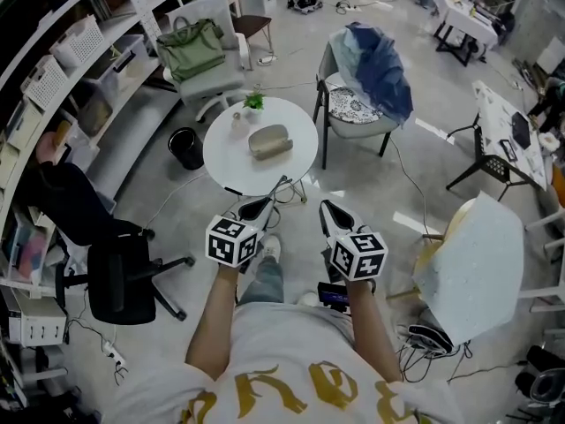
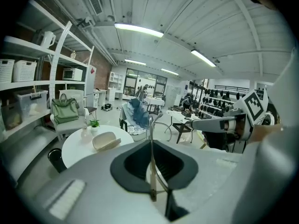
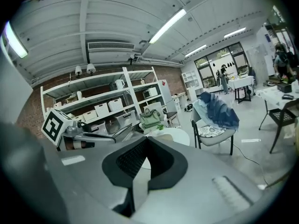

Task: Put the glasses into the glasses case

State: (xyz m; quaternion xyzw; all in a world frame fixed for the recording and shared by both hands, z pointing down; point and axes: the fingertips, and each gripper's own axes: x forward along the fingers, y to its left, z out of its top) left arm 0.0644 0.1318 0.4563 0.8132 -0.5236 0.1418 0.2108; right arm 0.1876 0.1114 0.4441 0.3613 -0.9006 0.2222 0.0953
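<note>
A beige glasses case [image 1: 270, 140] lies in the middle of a round white table [image 1: 229, 162], which also appears in the left gripper view, case [image 2: 105, 140] on table [image 2: 74, 148]. My left gripper [image 1: 265, 203] hovers at the table's near edge, shut on the thin metal glasses [image 1: 282, 186]. In its own view the left gripper [image 2: 150, 141] pinches a temple, and the glasses [image 2: 150, 125] stick up past the jaws. My right gripper [image 1: 328, 208] is held beside it, off the table. In its own view the right gripper [image 3: 145, 139] is shut on nothing.
A small potted plant [image 1: 253, 102] stands at the table's far edge. A chair draped with blue cloth [image 1: 375, 73] is at the far right, a white chair with a green bag [image 1: 192, 49] far left, a black bin [image 1: 185, 147] left, shelves [image 1: 53, 87] beyond.
</note>
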